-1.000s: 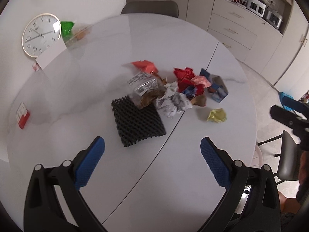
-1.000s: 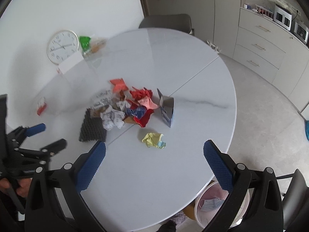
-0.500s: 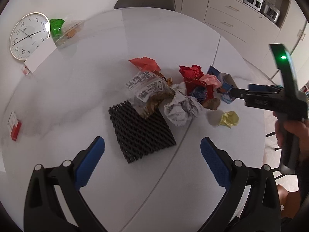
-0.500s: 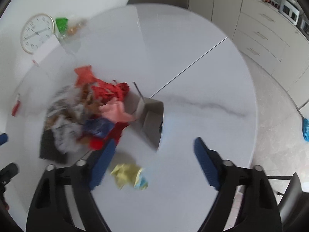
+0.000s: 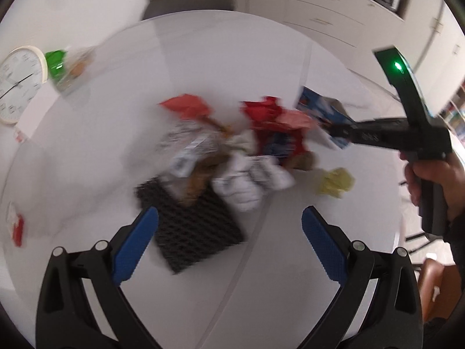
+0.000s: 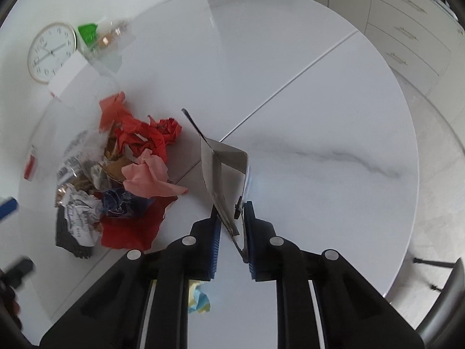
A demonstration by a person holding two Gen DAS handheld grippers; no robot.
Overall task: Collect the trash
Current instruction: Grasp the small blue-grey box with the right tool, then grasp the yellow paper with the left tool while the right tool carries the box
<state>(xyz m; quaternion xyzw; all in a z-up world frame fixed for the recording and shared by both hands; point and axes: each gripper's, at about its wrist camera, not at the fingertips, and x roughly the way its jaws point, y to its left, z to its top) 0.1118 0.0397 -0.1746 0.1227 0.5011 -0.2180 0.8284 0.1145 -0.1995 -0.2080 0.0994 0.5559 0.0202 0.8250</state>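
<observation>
A pile of trash lies mid-table: red paper (image 6: 145, 136), pink paper (image 6: 148, 177), white crumpled paper (image 5: 250, 180), a foil wrapper (image 5: 189, 148), black foam mesh (image 5: 191, 232) and a yellow wad (image 5: 334, 181). My right gripper (image 6: 232, 232) is shut on the edge of a torn blue-and-grey carton (image 6: 223, 168), which also shows in the left wrist view (image 5: 322, 113). My left gripper (image 5: 229, 232) is open and empty, just above the near side of the pile.
The round white table (image 6: 319, 101) has a seam across it. A wall clock (image 6: 51, 52), a white card and a green-topped clear bag (image 6: 98, 35) stand at the far left. A small red packet (image 5: 16, 226) lies at the left edge. Cabinets stand behind.
My right gripper has moved in and shut on the carton's edge. My left gripper has moved closer to the pile and stays open.
</observation>
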